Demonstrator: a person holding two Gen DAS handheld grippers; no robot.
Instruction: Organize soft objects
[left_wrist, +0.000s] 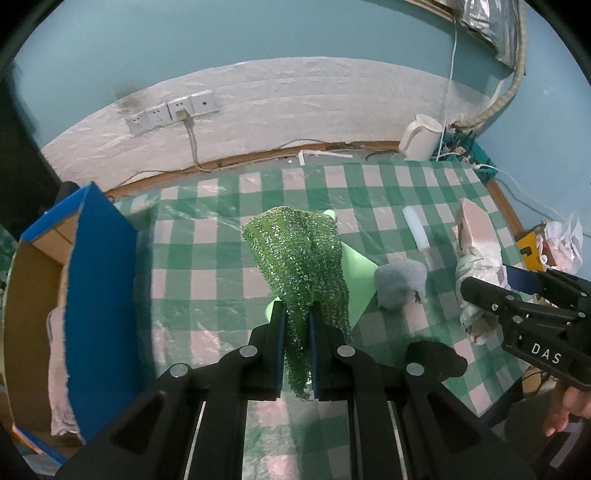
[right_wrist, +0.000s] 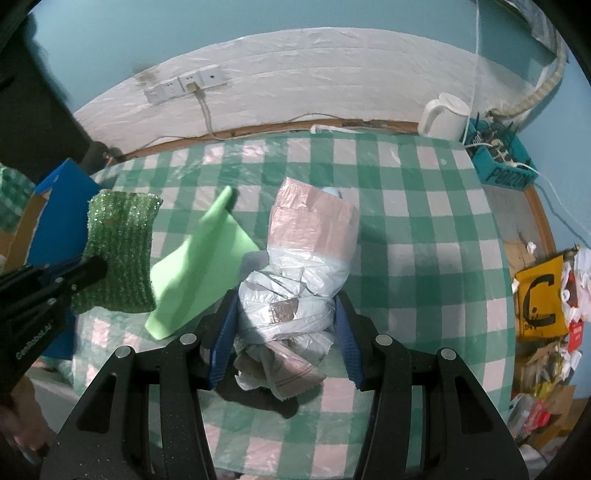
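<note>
My left gripper (left_wrist: 297, 314) is shut on a sparkly green scrub cloth (left_wrist: 299, 266) and holds it above the checkered table; the cloth also shows in the right wrist view (right_wrist: 120, 254). My right gripper (right_wrist: 286, 306) stands with its fingers (right_wrist: 225, 332) on both sides of a knotted roll of white and pink plastic bags (right_wrist: 303, 273), which lies on the table; the jaws look closed against it. A light green foam sheet (right_wrist: 199, 273) lies between the two. A grey sponge (left_wrist: 400, 282) lies beside the sheet.
A cardboard box with blue flaps (left_wrist: 99, 288) stands at the table's left, with a pink cloth (left_wrist: 59, 369) inside. A white foam stick (left_wrist: 415, 229), a white kettle (left_wrist: 421, 136) and a blue basket of cables (right_wrist: 498, 162) are at the back right.
</note>
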